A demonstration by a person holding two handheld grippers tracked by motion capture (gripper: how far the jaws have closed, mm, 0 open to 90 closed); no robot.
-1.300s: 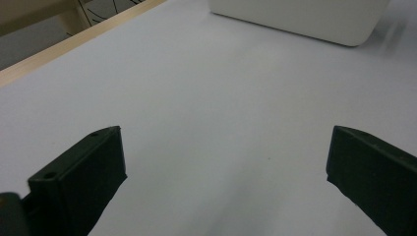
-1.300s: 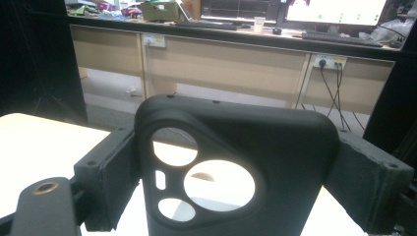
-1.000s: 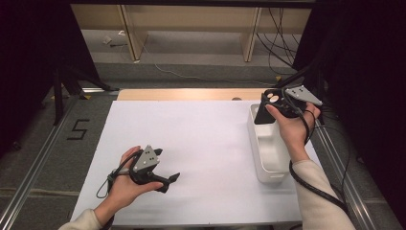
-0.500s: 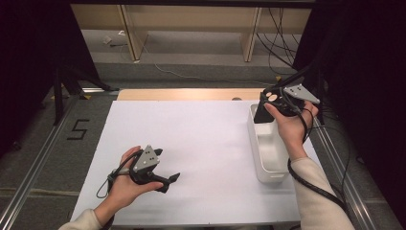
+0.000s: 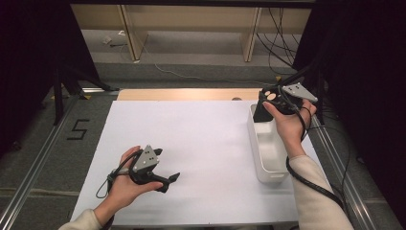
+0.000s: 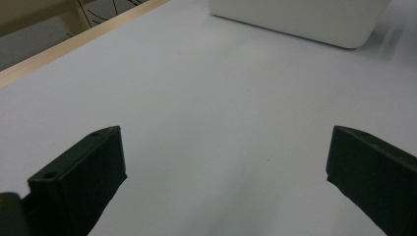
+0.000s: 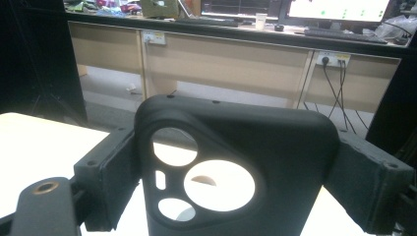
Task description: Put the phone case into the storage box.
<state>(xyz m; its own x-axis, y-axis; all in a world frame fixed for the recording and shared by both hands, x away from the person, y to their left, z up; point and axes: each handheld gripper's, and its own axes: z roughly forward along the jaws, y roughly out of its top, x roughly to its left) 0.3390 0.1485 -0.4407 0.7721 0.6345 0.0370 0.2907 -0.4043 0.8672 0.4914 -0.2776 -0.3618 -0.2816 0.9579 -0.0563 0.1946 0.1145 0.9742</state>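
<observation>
Above white bin, hand-held gripper clamps phone case.

1. A white rectangular table top with a strip of pale wood along its far edge.
2. A black numeral "5" mark on the grey floor left of the table.
3. Two metal rails running along the table's sides.
4. A long pale wooden desk beyond the table, with black cables hanging from a wall socket.
5. Lit computer monitors on that desk.
</observation>
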